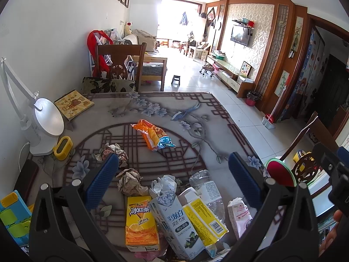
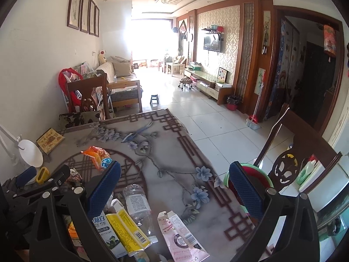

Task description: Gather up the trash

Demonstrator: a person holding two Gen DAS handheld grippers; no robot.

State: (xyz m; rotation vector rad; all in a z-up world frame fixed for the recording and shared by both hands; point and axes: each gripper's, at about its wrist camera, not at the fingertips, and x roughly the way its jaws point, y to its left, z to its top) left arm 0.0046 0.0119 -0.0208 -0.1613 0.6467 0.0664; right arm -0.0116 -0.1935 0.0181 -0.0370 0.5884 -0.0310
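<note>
left tool (image 1: 173, 179): spread wide over the near litter on the tabletop (image 1: 152, 107), nothing held between its blue pads.
right tool (image 2: 174, 187): also wide open and empty, hovering over the tabletop's right part.
where the trash is: most of it is bunched at the near edge — tea carton (image 1: 139, 220), toothpaste box (image 1: 174, 220), yellow box (image 1: 205, 218), clear bottle (image 1: 207, 187), pink box (image 1: 238, 216), two paper wads (image 1: 130, 182) and a foil wad (image 1: 163, 184). A snack bag (image 1: 150, 137) lies apart, mid-tabletop.
bin: a green-rimmed bin (image 1: 281, 171) with a red liner sits just off the right edge, probably the drop spot.
handling: everything looks light. The cartons are likely empty and would crush a bit, so they are best pinched across the flat faces. The bottle is thin and slick — better gripped at the labelled middle. The wads are soft and can be taken anywhere. The bag is crinkly and slippery, best caught at a bunched fold.
writing: 冰红茶 can be read on the tea carton, "3D 炫白" and "竹炭" on the toothpaste box. A barcode is seen on the yellow box; the rest is too small.
</note>
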